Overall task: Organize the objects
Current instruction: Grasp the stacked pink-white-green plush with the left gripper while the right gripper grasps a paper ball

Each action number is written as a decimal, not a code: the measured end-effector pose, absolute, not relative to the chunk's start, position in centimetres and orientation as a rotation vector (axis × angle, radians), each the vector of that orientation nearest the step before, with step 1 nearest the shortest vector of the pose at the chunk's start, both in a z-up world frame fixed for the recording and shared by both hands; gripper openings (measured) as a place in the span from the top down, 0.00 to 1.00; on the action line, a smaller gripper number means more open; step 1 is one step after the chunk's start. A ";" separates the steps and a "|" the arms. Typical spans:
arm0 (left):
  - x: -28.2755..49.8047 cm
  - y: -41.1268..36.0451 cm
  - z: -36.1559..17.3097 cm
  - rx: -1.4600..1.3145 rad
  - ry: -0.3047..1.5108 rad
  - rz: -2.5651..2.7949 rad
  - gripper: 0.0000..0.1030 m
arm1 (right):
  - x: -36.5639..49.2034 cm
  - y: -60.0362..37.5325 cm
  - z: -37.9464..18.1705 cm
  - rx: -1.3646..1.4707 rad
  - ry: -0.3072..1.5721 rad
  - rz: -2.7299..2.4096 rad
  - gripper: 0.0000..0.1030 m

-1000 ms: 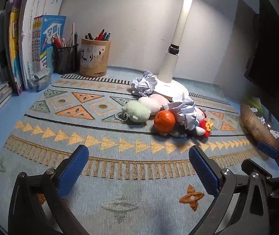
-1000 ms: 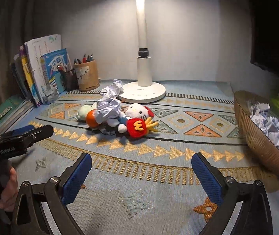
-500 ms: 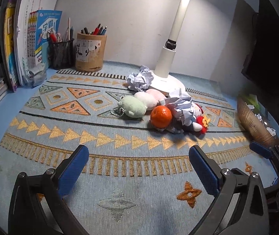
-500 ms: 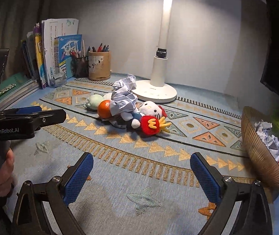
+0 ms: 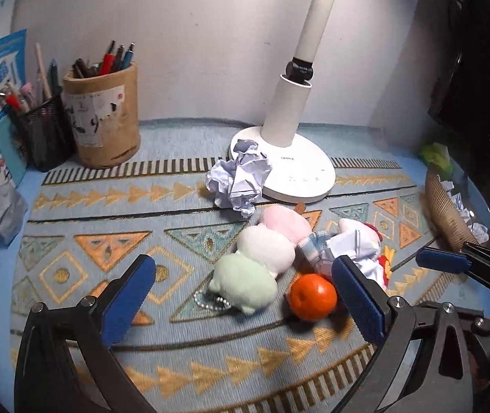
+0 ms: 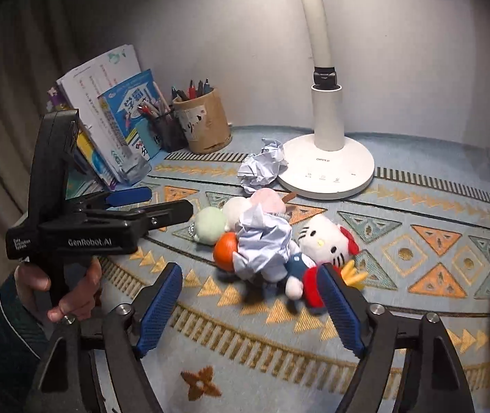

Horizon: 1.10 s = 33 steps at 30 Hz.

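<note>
Both hand-held grippers have come in close to the pile of toys on the patterned mat. Left hand-held gripper [image 5: 243, 296] stands wide open and empty, the green plush [image 5: 243, 282] and the orange [image 5: 312, 296] lying between its pads, untouched. Right hand-held gripper [image 6: 253, 308] is closing, holding nothing, with the crumpled paper [image 6: 262, 241] and Hello Kitty plush [image 6: 324, 241] just ahead. Another paper ball [image 5: 239, 177] rests against the lamp base [image 5: 300, 172].
</note>
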<state>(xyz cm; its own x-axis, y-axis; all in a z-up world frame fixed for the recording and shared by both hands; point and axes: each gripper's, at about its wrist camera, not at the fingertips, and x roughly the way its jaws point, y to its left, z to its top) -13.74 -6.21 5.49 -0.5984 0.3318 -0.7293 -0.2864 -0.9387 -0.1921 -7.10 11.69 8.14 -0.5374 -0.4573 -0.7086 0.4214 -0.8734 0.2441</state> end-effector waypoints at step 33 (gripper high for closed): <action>0.2 -5.9 6.0 -1.235 -0.314 2.550 0.55 | 3.7 20.8 8.2 1.097 -0.287 -2.534 0.58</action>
<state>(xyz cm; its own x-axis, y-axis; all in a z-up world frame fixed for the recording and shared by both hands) 0.18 -5.92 6.04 -0.5908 0.3498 -0.7271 -0.1633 -0.9343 -0.3169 3.66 20.83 8.19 -0.6322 -0.4051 -0.6605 0.2473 -0.9134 0.3234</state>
